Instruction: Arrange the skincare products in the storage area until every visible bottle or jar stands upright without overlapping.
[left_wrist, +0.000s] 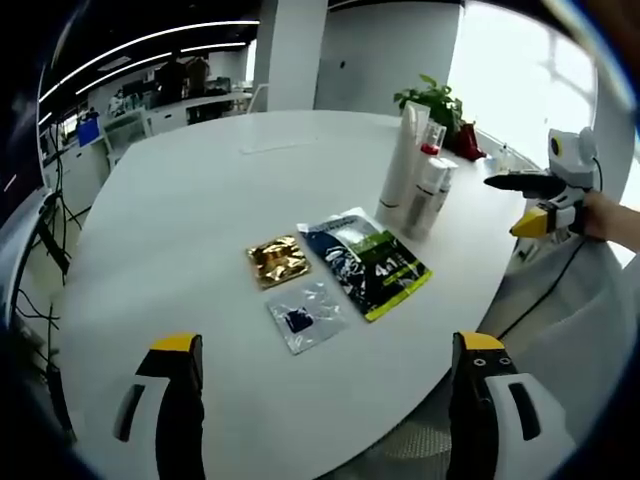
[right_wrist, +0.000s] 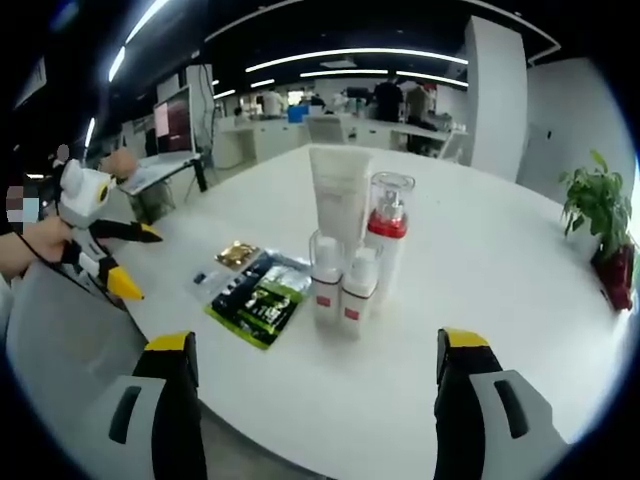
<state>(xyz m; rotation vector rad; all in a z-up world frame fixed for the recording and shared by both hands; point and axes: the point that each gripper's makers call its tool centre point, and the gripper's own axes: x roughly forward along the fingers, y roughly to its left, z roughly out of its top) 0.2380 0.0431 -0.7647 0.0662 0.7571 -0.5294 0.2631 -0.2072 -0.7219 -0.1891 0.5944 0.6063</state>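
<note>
Several skincare bottles stand upright in a tight cluster on the white round table (left_wrist: 200, 200): a tall white tube (left_wrist: 404, 160) (right_wrist: 340, 195), a clear-capped bottle with a red pump (right_wrist: 386, 235) (left_wrist: 432, 138), and two small white bottles with red labels (right_wrist: 326, 282) (right_wrist: 358, 292) (left_wrist: 430, 195). Beside them lie three flat sachets: gold (left_wrist: 277, 260) (right_wrist: 237, 253), small clear-blue (left_wrist: 306, 317) (right_wrist: 212, 278), large dark green (left_wrist: 366, 262) (right_wrist: 260, 300). My left gripper (left_wrist: 325, 385) (right_wrist: 145, 265) hangs open before the sachets. My right gripper (right_wrist: 318, 385) (left_wrist: 503, 205) is open, facing the bottles.
A potted plant (left_wrist: 437, 100) (right_wrist: 598, 205) stands at the table's edge behind the bottles. The white tabletop (right_wrist: 480, 260) spreads wide around the cluster. Office desks (left_wrist: 180, 105) and a monitor (right_wrist: 172, 120) sit in the background. A hand (left_wrist: 605, 215) holds the right gripper.
</note>
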